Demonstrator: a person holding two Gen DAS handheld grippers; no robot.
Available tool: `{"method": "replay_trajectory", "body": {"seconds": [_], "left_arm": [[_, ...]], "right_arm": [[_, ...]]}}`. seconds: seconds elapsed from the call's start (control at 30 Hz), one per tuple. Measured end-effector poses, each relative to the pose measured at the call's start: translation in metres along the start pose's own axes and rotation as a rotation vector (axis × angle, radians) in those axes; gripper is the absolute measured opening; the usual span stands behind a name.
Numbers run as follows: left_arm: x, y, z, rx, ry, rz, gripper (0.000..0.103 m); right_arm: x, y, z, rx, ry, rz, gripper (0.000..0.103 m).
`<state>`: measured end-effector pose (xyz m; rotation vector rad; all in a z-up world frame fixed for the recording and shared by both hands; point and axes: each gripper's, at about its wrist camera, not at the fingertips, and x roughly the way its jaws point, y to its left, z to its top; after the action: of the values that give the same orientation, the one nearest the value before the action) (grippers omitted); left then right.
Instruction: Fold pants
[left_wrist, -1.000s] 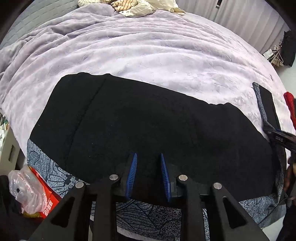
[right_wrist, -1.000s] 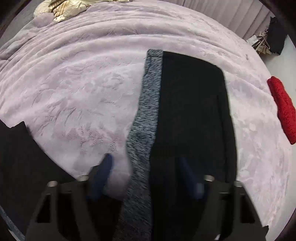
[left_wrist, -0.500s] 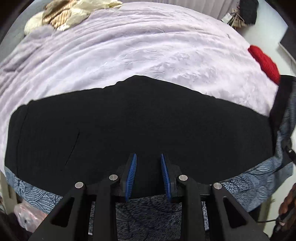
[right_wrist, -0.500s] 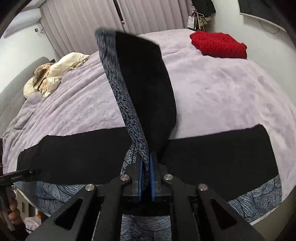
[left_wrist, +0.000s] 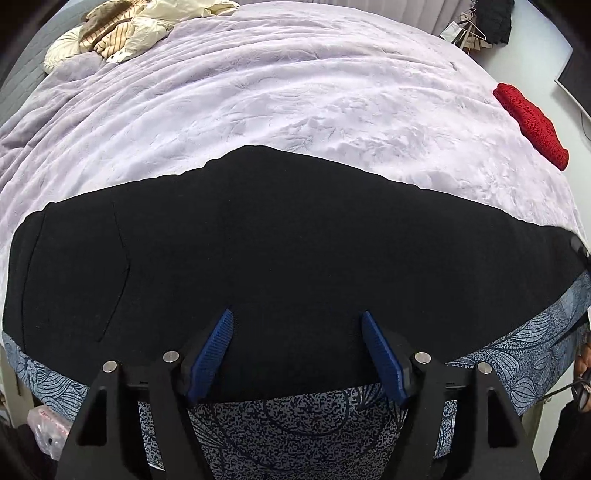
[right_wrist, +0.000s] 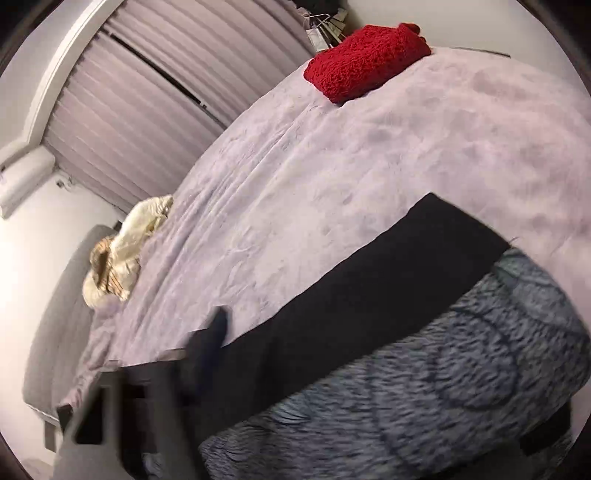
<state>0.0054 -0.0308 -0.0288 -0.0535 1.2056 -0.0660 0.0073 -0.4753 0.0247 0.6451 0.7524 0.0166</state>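
Fingers of the left gripper (left_wrist: 297, 345) stand wide apart at lower centre, over black pants (left_wrist: 288, 251) lying flat across the lavender blanket (left_wrist: 295, 99). Right gripper (right_wrist: 218, 332) is blurred; I cannot tell its state. Next move probably needs gripping one end for another fold.

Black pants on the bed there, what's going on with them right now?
A person with a handheld gripper in each hand is folding the black pants on a lilac blanket. The pants lie flat in a wide band along the near edge of the bed. The left gripper is open over them, gripping nothing. The right wrist view is tilted and blurred, so the right gripper's state is unclear. A folded red knit sits apart at the far side.
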Motion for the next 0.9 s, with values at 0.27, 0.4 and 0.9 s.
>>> {"method": "replay_trajectory", "body": {"seconds": [0.27,0.4,0.9], "left_arm": [[-0.045,0.002,0.013,0.023,-0.046,-0.12,0.073],[-0.07,-0.008,0.011,0.127,-0.117,-0.11,0.073],[-0.026,-0.034,-0.022,0.184,0.013,-0.052,0.073]], "right_arm": [[-0.099,0.092,-0.01,-0.32,-0.168,-0.106,0.006],[-0.15,0.131,-0.017,-0.371,-0.22,-0.116,0.006],[-0.073,-0.007,-0.045,-0.243,-0.018,-0.482,0.083]]}}
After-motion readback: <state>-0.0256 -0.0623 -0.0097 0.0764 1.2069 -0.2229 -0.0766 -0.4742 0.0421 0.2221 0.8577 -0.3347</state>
